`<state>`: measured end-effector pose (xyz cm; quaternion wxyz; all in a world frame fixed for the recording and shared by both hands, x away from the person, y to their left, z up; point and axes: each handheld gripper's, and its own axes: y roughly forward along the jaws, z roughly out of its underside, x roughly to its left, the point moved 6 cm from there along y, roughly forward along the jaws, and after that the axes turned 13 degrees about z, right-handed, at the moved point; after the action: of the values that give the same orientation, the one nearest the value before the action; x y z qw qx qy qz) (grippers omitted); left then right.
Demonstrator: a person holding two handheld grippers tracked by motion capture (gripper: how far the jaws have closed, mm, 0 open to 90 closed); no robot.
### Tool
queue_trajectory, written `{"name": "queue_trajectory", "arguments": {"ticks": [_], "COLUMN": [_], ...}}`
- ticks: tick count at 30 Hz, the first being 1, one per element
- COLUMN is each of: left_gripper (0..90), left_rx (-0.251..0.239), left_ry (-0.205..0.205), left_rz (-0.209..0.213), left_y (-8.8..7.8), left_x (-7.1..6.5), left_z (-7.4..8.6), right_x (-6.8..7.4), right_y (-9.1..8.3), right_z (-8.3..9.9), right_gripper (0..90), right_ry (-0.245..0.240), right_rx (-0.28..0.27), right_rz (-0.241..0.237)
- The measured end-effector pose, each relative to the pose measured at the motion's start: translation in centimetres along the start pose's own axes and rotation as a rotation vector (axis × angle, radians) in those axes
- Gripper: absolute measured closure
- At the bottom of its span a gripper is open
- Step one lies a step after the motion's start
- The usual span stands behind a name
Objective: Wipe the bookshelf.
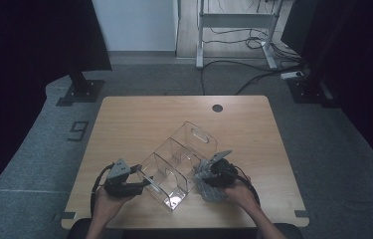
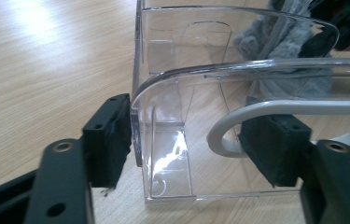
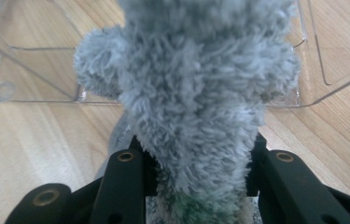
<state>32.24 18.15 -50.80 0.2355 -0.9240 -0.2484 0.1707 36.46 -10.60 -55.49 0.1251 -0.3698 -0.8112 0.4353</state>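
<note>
A clear plastic organizer box with little walls inside sits on the wooden desk. It is on the near half of the desk, about in the middle, and it is turned so one corner points at the person. The far end of the box has a cut-out handle hole.

The left gripper is at the near left side of the box, held in the person's left hand. In the left gripper view, its two black jaws stand on either side of the box's clear side wall. The left jaw is right up against the outside of the wall. The right jaw is inside the box and well apart from that wall. So the jaws are partly open around the wall and are not squeezing it. A curved white bar crosses in front of the right jaw.

The right gripper is at the near right side of the box, held in the person's right hand. It holds a fluffy grey cloth. In the right gripper view, the jaws are closed tight on the fluffy grey cloth, which bulges out above them. The cloth is close to the box's outside wall, but I cannot tell if it touches. In the left gripper view the cloth can be seen through the clear plastic on the far side.
</note>
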Motion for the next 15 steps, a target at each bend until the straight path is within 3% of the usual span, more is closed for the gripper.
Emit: {"name": "queue_trajectory", "arguments": {"ticks": [15], "left_gripper": [41.7], "left_rx": [0.004], "left_ry": [0.012], "left_rz": [0.009], "left_y": [-0.6], "left_x": [0.0], "left_z": [0.0], "right_x": [-0.4], "right_y": [-4.9], "right_z": [-0.1], "right_gripper": [62.7], "right_ry": [0.013], "right_rx": [-0.055], "right_rz": [-0.003]}}
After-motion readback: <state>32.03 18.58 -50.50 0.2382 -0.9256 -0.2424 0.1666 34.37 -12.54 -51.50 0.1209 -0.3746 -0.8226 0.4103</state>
